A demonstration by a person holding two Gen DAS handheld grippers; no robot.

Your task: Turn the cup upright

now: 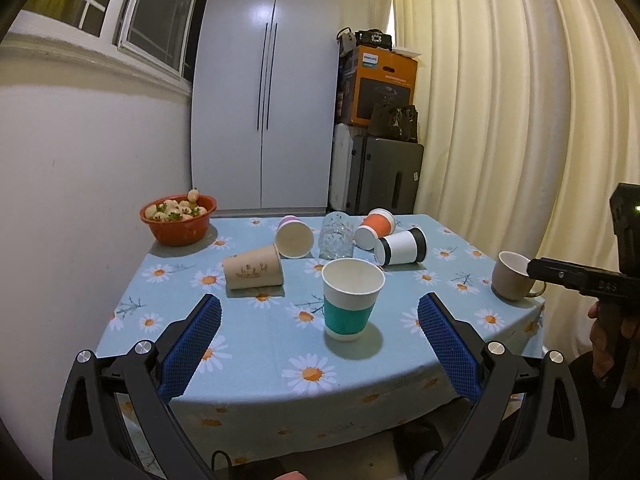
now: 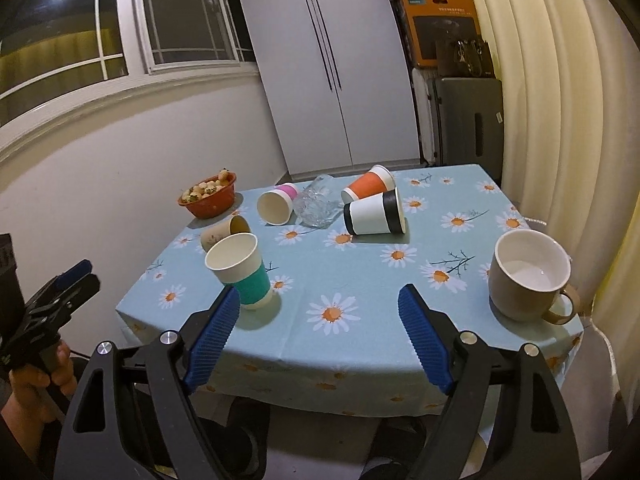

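Note:
A teal-banded paper cup (image 1: 351, 298) (image 2: 240, 270) stands upright near the table's front. A beige mug (image 1: 514, 276) (image 2: 530, 276) stands upright at the front right. Lying on their sides further back are a brown paper cup (image 1: 253, 272) (image 2: 224, 232), a pink-bottomed cup (image 1: 295, 236) (image 2: 276, 205), a clear glass (image 1: 337, 236) (image 2: 318, 206), an orange cup (image 1: 374, 228) (image 2: 368, 186) and a black-and-white cup (image 1: 401, 247) (image 2: 375, 213). My left gripper (image 1: 320, 310) is open and empty, in front of the teal cup. My right gripper (image 2: 320, 300) is open and empty over the front edge.
A red bowl of fruit (image 1: 178, 219) (image 2: 208, 199) sits at the table's back left by the wall. The table has a blue daisy tablecloth (image 1: 256, 344) (image 2: 360, 280). A white wardrobe, stacked boxes and a curtain stand behind and to the right.

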